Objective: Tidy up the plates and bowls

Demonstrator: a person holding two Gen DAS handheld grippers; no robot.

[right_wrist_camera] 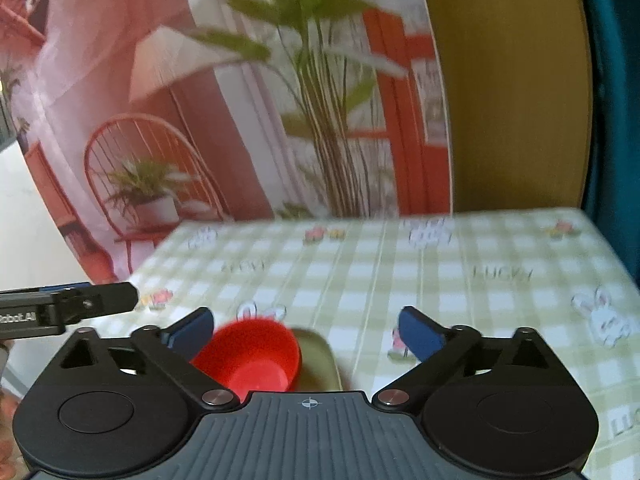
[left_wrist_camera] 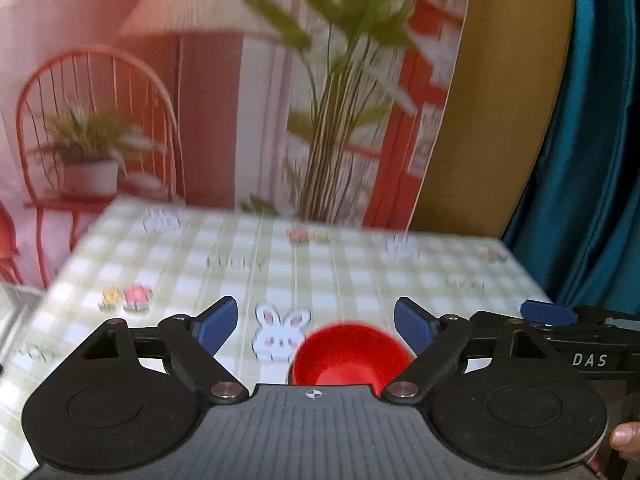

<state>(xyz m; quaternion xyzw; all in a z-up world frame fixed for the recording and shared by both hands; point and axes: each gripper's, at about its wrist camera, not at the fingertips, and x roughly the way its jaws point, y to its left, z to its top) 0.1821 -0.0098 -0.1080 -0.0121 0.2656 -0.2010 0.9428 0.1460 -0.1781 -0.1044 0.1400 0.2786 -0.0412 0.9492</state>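
my left gripper (left_wrist_camera: pixel 314 326) hangs tilted downward, jaws spread wide, nothing between the pads. my right gripper (right_wrist_camera: pixel 306 330) does the same beside it. a fingertip (left_wrist_camera: pixel 624 436) shows at the edge.

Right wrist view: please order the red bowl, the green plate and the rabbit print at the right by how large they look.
1. Red bowl.
2. Green plate: mostly hidden, so unsure.
3. Rabbit print, smallest.
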